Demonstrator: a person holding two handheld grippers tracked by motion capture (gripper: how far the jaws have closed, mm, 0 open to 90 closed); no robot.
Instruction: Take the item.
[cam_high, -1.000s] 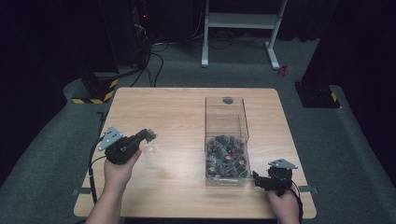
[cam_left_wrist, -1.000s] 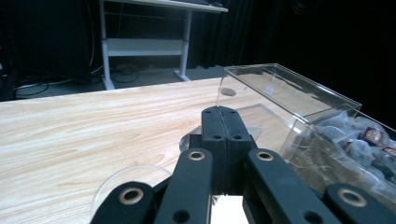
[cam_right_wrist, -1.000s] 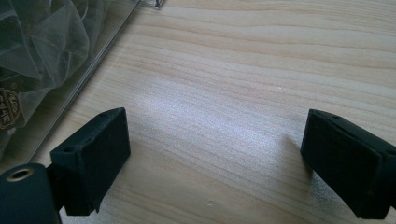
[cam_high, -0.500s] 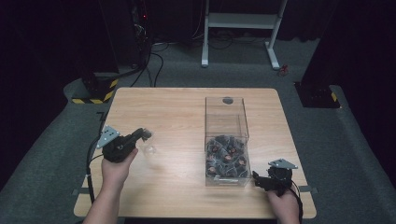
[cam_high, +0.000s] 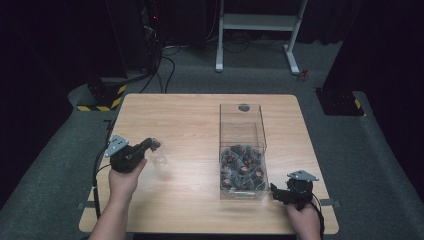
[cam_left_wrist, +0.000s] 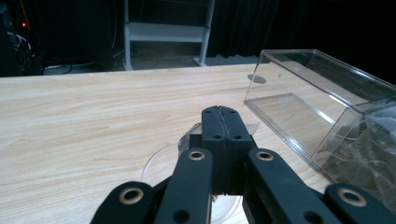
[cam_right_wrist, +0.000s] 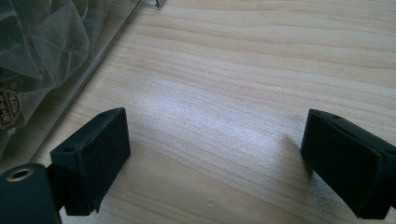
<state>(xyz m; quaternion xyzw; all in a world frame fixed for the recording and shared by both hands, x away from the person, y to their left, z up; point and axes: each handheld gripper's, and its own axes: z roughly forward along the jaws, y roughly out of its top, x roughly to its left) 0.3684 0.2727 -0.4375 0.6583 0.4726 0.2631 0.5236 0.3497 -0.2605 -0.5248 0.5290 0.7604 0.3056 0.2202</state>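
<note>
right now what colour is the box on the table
Clear, see-through plastic box, with dark wrapped items heaped at its near end; the left gripper view shows it best.

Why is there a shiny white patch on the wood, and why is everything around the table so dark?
In the right gripper view, light glares pale off the light wooden table between the open black jaws. In the high view, the table is lit while the floor and background stay nearly black. In the left gripper view, the clear plastic box shows faint reflections, and the close jaws look slightly soft.
</note>
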